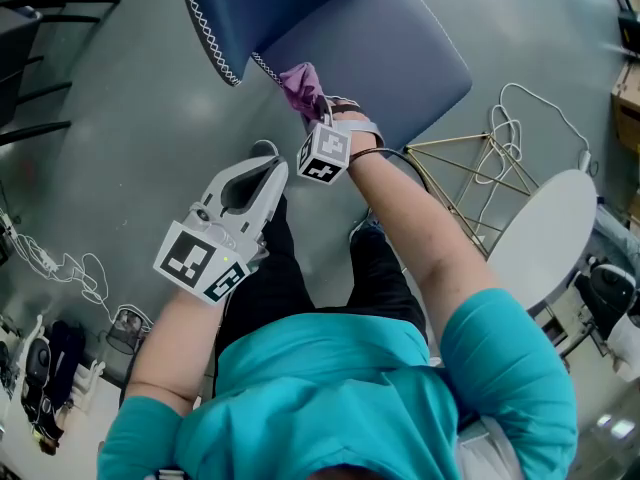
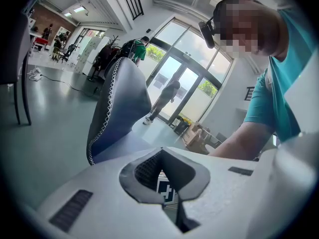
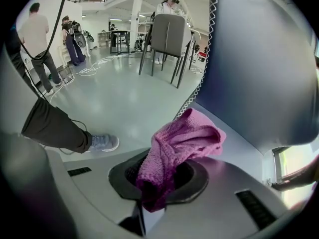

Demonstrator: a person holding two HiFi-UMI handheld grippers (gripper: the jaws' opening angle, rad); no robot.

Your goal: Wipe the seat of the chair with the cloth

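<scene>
The chair's blue-grey seat (image 1: 385, 53) lies at the top middle of the head view, with its white-stitched backrest (image 1: 235, 13) to the left. My right gripper (image 1: 318, 118) is shut on a bunched purple cloth (image 1: 303, 86), which rests on the seat's near edge beside the backrest. In the right gripper view the cloth (image 3: 179, 143) hangs out of my right gripper (image 3: 149, 203) over the seat (image 3: 234, 138). My left gripper (image 1: 268, 168) is held lower left, off the chair and shut on nothing. Its own view shows my left gripper (image 2: 169, 198) aimed at the backrest (image 2: 117, 108).
A white round table (image 1: 545, 233), a gold wire frame (image 1: 465, 173) and white cables (image 1: 520, 118) stand to the chair's right. A black chair frame (image 1: 40, 58) is at the upper left. Cables and gear (image 1: 60, 268) lie on the floor at left. People (image 3: 37, 39) and another chair (image 3: 167, 36) are farther off.
</scene>
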